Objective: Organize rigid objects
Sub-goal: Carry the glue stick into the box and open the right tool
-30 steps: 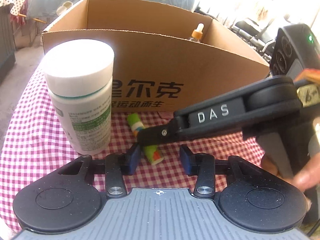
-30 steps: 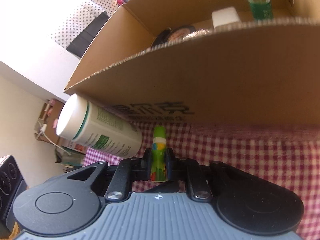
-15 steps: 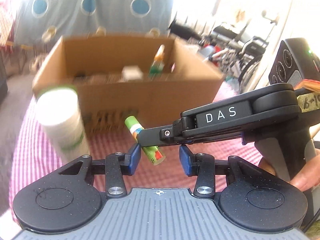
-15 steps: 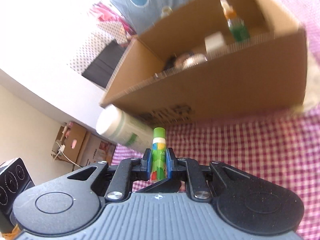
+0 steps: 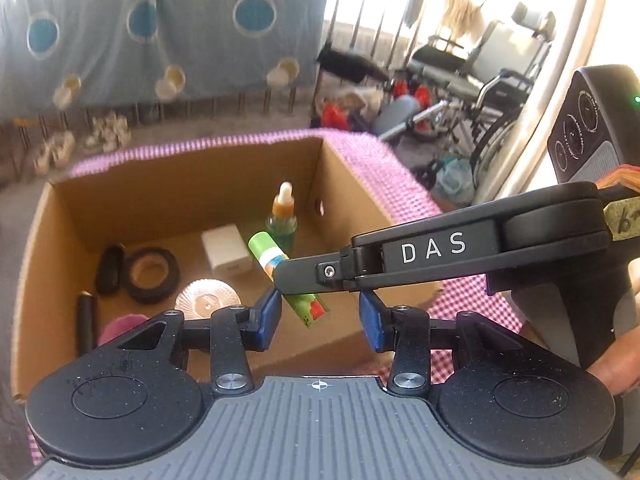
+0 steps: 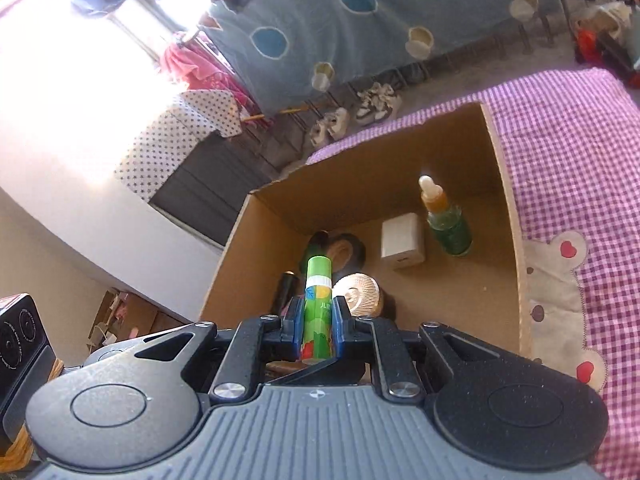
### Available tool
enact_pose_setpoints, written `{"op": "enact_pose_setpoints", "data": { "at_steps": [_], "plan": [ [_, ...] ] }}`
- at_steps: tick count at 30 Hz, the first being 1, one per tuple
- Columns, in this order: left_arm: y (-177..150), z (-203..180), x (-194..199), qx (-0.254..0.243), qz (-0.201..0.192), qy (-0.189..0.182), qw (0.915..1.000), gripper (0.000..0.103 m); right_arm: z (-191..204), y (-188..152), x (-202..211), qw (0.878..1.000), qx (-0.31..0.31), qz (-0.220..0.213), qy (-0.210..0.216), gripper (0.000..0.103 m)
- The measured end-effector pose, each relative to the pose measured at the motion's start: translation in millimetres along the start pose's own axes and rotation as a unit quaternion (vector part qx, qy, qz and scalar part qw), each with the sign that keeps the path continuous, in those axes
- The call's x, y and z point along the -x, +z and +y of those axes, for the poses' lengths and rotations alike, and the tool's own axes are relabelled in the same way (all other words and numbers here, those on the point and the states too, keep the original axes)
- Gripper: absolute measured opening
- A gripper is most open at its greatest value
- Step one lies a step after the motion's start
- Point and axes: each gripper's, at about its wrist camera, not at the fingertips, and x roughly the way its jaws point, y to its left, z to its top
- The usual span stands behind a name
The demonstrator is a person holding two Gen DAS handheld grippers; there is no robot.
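Note:
My right gripper (image 6: 316,326) is shut on a green glue stick (image 6: 316,304) and holds it above the open cardboard box (image 6: 508,216). In the left wrist view the same glue stick (image 5: 266,250) hangs over the box (image 5: 36,232), pinched by the right gripper's black fingers (image 5: 304,276). My left gripper (image 5: 320,316) is open and empty, just behind the stick above the box's near wall. In the box lie a green dropper bottle (image 6: 444,224), a white charger block (image 6: 402,246), a tape roll (image 5: 151,274), a round ribbed lid (image 5: 206,300) and a black pen (image 5: 86,322).
The box stands on a pink checked tablecloth (image 6: 572,148). A pink object (image 5: 118,328) shows at the box's near left corner. Chairs and a wheelchair (image 5: 472,80) stand beyond the table, and a blue patterned sheet (image 5: 140,28) hangs behind.
Both grippers have risen from table level to above the box, the right one carrying the glue stick. The white pill bottle has dropped out of view and the box's inside now shows.

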Motion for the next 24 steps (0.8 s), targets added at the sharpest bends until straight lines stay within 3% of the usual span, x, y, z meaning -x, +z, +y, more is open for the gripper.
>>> {"op": "enact_pose_setpoints", "data": {
  "at_steps": [4,10,16,24],
  "plan": [
    [3.3,21.7,-33.8,0.042,0.056,-0.02,0.9974,0.042,-11.9,14.5,-34.6,0.998,-0.003,0.044,-0.038,0.016],
    [1.3,41.1,-53.6,0.083,0.088,-0.029,0.9922,0.042,-7.6,20.8,-63.9,0.993,0.026,0.08,-0.079,0.016],
    [-4.1,48.6,-58.7,0.097,0.097,-0.022,0.9902,0.043,0.5,19.2,-81.8,0.988,0.054,0.097,-0.111,0.016],
    [-4.6,49.8,-52.0,0.109,0.086,-0.018,0.9902,0.044,0.7,21.2,-80.7,0.987,0.061,0.082,-0.123,0.017]
  ]
}}
